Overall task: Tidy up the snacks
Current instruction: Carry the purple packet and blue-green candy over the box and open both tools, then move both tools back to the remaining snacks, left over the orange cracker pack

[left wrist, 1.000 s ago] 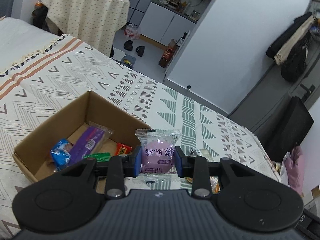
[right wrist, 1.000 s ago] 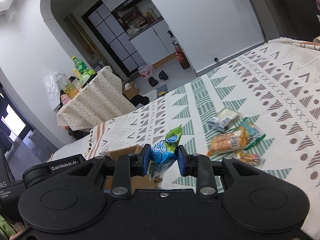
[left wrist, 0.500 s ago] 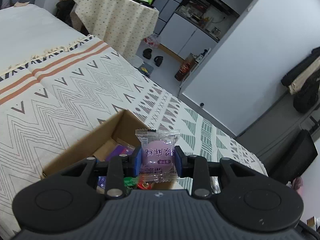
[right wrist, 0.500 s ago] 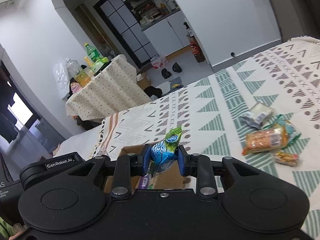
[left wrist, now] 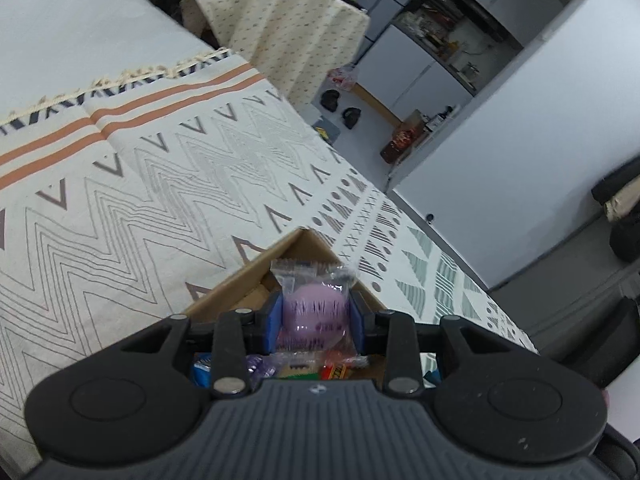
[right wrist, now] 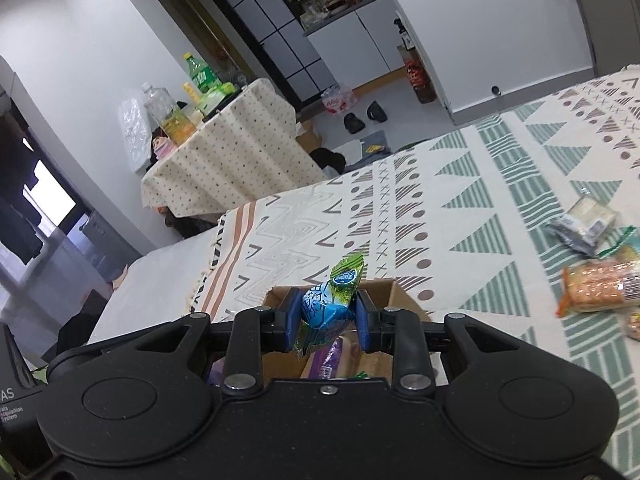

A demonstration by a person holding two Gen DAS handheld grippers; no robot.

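Both tongs are loaded right now. The left tongs (left wrist: 315, 322) are clamped on a clear-wrapped pale purple round snack (left wrist: 314, 312), and the right tongs (right wrist: 325, 322) pinch a blue-and-green foil candy packet (right wrist: 326, 306) by its middle, tail ends sticking up and down. Each one hangs just above the open brown cardboard box (left wrist: 256, 280) sitting on the patterned bedspread (left wrist: 140, 200). You can spot snacks already inside under the fingers: a blue wrapper (left wrist: 202, 372), something red (left wrist: 336, 369), a purple stick pack (right wrist: 330, 356).

What could go wrong, I think: the box looks small and both tongs crowd the same opening, so they could bump if they release together. The foil packet is held off-centre and tilted, so it might slide or bounce off the box's edge onto the bed. The purple one sits near the far corner of the box, so a drop from there could clip the wall.

Pose-wise, both tongs point forward and slightly down, roughly level.

Further out on the bedspread, an orange cracker pack (right wrist: 596, 286) and a pale wrapped snack (right wrist: 586, 222) still wait.
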